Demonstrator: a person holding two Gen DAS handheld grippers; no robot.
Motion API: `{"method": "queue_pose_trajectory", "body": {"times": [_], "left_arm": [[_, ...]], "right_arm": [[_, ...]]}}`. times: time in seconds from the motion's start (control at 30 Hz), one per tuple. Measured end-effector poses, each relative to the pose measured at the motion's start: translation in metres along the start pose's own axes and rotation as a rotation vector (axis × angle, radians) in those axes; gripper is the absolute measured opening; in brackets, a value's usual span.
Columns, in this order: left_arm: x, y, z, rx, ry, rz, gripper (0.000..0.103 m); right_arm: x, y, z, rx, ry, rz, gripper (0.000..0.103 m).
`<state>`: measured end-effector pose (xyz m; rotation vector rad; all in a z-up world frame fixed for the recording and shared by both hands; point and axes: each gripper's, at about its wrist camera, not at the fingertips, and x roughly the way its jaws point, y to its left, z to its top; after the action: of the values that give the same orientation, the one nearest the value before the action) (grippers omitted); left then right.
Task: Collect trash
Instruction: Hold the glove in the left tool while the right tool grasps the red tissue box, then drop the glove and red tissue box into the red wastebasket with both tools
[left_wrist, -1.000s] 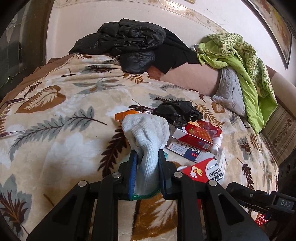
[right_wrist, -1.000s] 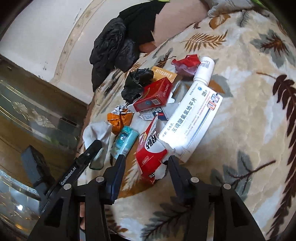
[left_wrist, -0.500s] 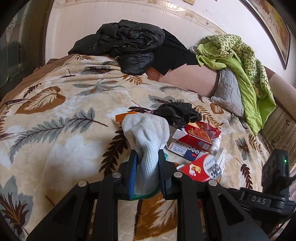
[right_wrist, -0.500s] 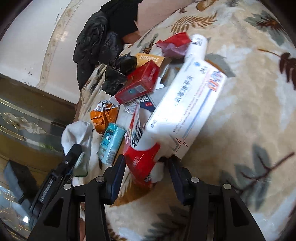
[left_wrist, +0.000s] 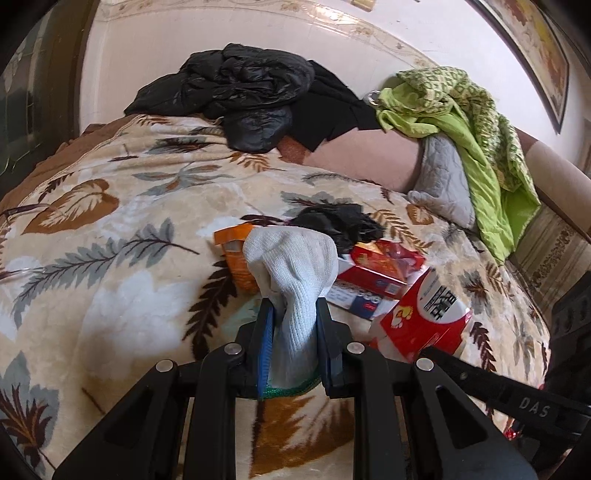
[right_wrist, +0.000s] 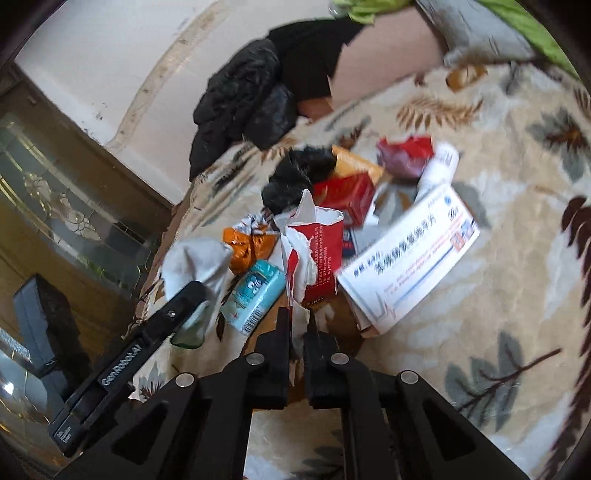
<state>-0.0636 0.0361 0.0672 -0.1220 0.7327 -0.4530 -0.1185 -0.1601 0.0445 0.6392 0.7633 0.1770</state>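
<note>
The left gripper (left_wrist: 293, 314) has its jaws drawn close together on a white knitted sock (left_wrist: 295, 273), which stands up between the pads and bulges out above them; a green cuff edge shows at the jaw roots. In the right wrist view the same sock (right_wrist: 195, 258) sits at about nine o'clock of the trash pile.

The right gripper (right_wrist: 300, 319) has just been closing, and its jaws now stand almost together, pinching the ragged lower edge of a torn red-and-white carton (right_wrist: 314, 254). The carton stands upright out of the jaws toward twelve o'clock, its ripped mouth on top. From the left wrist view this carton (left_wrist: 421, 317) shows at four o'clock of the sock, with the right gripper's black finger beneath it.

The trash lies clustered on a bed under a leaf-patterned blanket (right_wrist: 517, 295). Just beside the carton at nine o'clock lies a small teal packet (right_wrist: 255, 295); above that, a crumpled orange wrapper (right_wrist: 245, 245). At three o'clock of the carton lies a white medicine box (right_wrist: 410, 258) with blue print, tilted. Toward twelve o'clock are a red box (right_wrist: 347, 195), a crumpled black bag (right_wrist: 295, 177), a red crumpled wrapper (right_wrist: 404, 155) and a white tube (right_wrist: 439, 166). Well apart at the head of the bed, a black jacket (left_wrist: 236, 88) and green cloth (left_wrist: 476, 122) are heaped.
</note>
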Motion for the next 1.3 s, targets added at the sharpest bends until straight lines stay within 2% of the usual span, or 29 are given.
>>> {"method": "queue_pose_trajectory", "body": {"times": [0.33,0.47,0.63,0.9,1.07,1.3], "left_arm": [[-0.012,-0.055,-0.016,0.13,-0.009,-0.135,0.02],[-0.017,-0.085,-0.027,0.176,0.011,-0.23,0.02],[-0.023,-0.136,-0.044,0.269,0.037,-0.311,0.02],[-0.041,-0.236,-0.081,0.45,0.128,-0.521,0.02],[-0.052,-0.301,-0.11,0.563,0.21,-0.646,0.02],[-0.055,-0.382,-0.15,0.72,0.352,-0.749,0.02]], "right_arm": [[-0.077,-0.01,0.002,-0.007,-0.161,0.023,0.006],[-0.112,-0.024,-0.008,0.01,-0.192,0.028,0.006],[-0.162,-0.053,-0.027,0.061,-0.221,0.019,0.006],[-0.259,-0.12,-0.052,0.183,-0.33,-0.059,0.006],[-0.322,-0.167,-0.076,0.268,-0.415,-0.173,0.006],[-0.367,-0.226,-0.107,0.419,-0.459,-0.256,0.006]]}}
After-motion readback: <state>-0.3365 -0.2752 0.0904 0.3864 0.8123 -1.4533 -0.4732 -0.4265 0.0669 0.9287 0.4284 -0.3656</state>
